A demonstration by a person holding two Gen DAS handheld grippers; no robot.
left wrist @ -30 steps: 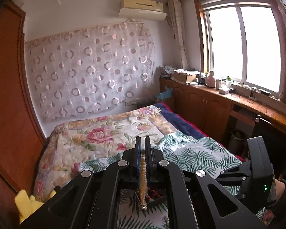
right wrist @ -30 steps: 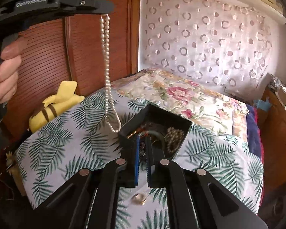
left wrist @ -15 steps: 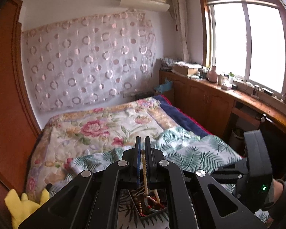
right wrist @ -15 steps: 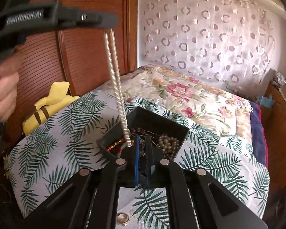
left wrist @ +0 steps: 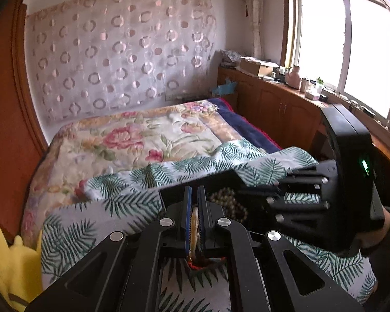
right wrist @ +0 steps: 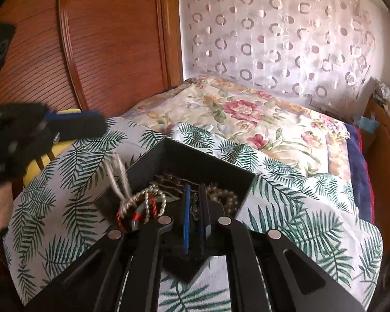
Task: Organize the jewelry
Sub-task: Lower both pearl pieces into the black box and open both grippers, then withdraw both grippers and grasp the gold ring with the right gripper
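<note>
Home bedroom, quilted bed (left wrist: 143, 140), curtained window (left wrist: 322, 39), wooden cabinets (left wrist: 275, 109)

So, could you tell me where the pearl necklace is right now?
In the right wrist view the pearl necklace hangs from the left tongs, its lower end coiling into the black box beside a red cord.

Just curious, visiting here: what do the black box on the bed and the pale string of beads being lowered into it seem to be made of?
The black box looks like matte plastic: flat, thin walls, sharp corners, no shine. The bead string looks like pearls, real or imitation: small round cream beads with soft sheen. The part hanging from the left gripper is motion-blurred.
</note>
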